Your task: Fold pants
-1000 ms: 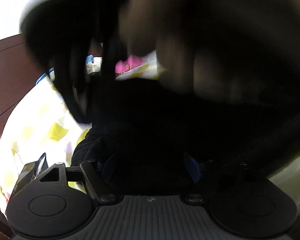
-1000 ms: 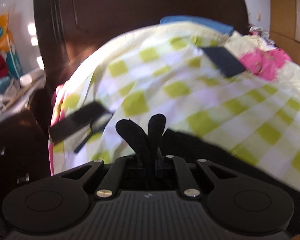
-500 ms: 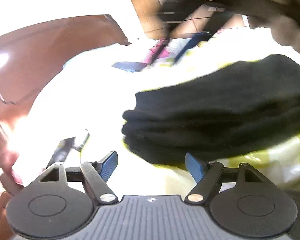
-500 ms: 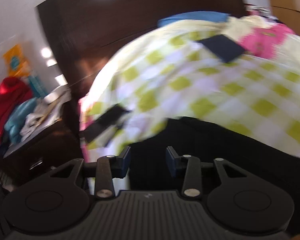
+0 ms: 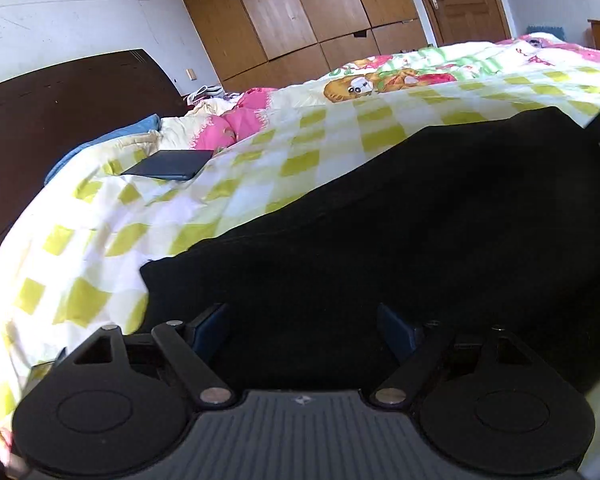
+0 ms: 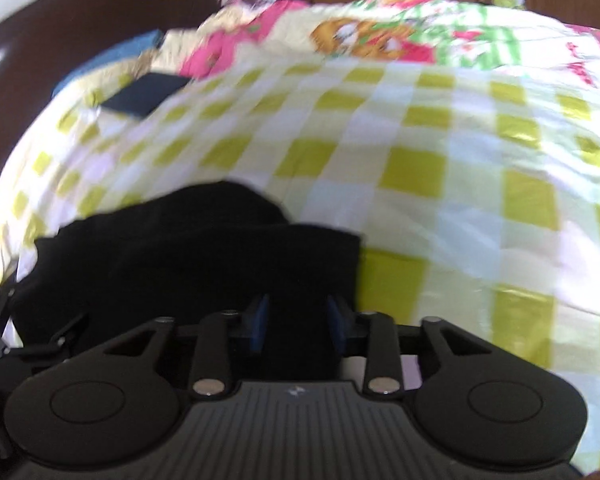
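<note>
The black pants (image 5: 400, 232) lie folded in a flat stack on the yellow-and-white checked bedspread (image 5: 260, 152). In the left wrist view they fill the lower right. My left gripper (image 5: 304, 330) is open, its blue pads wide apart just above the near edge of the pants, holding nothing. In the right wrist view the pants (image 6: 196, 248) lie at the lower left. My right gripper (image 6: 296, 322) is open with a narrower gap, its pads over the pants' near edge, with no cloth pinched.
A dark flat rectangular object (image 5: 168, 164) lies on the bedspread near the pillows. A dark wooden headboard (image 5: 60, 92) stands at the left. Wooden wardrobe doors (image 5: 320, 12) line the far wall. The bedspread's cartoon-print part (image 5: 380, 80) lies beyond the pants.
Both grippers have let go of the pants and opened. The pants, earlier lifted and bunched, now lie flat on the bed. Both grippers have drawn back to the near edge.
</note>
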### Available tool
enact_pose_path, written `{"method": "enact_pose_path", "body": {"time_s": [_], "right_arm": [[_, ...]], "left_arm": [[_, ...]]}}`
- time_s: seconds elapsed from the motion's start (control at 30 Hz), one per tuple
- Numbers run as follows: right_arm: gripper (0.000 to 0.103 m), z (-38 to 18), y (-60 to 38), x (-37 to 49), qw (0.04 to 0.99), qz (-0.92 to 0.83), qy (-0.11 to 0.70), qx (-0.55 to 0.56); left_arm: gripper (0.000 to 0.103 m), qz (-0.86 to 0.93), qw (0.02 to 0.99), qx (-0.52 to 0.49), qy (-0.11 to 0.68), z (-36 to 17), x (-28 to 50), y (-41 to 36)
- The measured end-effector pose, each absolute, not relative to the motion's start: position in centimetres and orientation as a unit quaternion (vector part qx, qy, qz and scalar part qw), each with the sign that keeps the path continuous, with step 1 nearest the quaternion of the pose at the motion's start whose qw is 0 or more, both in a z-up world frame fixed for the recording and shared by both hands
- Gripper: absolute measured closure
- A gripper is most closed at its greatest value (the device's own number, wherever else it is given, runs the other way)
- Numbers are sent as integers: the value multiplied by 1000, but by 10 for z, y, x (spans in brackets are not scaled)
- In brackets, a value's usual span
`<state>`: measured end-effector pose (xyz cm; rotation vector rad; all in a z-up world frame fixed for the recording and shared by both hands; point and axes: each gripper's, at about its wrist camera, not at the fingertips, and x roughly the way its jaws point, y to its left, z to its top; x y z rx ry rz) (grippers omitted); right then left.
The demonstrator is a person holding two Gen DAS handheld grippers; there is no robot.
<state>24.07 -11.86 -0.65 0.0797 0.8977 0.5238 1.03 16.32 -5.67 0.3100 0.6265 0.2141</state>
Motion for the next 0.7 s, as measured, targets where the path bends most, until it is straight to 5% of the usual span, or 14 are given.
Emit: {"method": "enact_pose_path", "body": {"time_s": [0.27, 0.5, 0.7], "right_arm": [[52, -44, -162, 258, 795, 300, 478, 222], [52, -52, -193, 253, 754, 329, 504, 261], [42, -62, -166, 263, 734, 364, 502, 278]], "left_arm": [[9, 127, 916, 214, 314, -48, 40, 170], [9, 121, 907, 249, 316, -41, 47, 158], [9, 116, 919, 209, 315, -29, 45, 154]]}}
